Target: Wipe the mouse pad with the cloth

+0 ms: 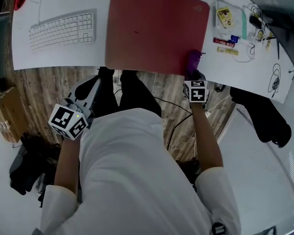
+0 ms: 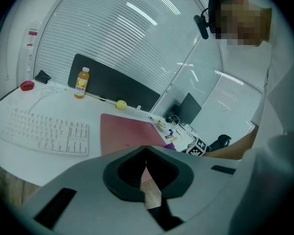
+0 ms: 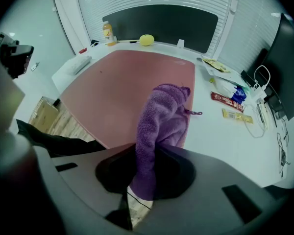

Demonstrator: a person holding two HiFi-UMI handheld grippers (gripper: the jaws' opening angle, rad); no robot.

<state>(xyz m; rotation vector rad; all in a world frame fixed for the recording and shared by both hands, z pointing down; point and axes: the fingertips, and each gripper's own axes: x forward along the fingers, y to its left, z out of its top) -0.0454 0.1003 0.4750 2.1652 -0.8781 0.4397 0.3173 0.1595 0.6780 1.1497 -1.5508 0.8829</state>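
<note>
Directly ahead of the right hand-held gripper [image 3: 142, 176], the red mouse pad [image 3: 122, 80] is lying on the desk [image 1: 63, 55]. That gripper's jaws are pinching the purple cloth [image 3: 162, 115], which is resting on the pad's near corner. The left hand-held gripper [image 2: 146, 173] is hovering off the desk, jaws pressed together, empty. Only the gripper views are showing a bottle [image 2: 80, 83].

The white, curved worktop [image 1: 54, 58] stands over a wood-pattern floor [image 1: 44, 84]. Horizontal blinds [image 2: 122, 28] cover the window behind it. A dark panel [image 3: 161, 21] lines the worktop's rear edge. A cardboard box [image 1: 7, 114] sits on the floor at left.
</note>
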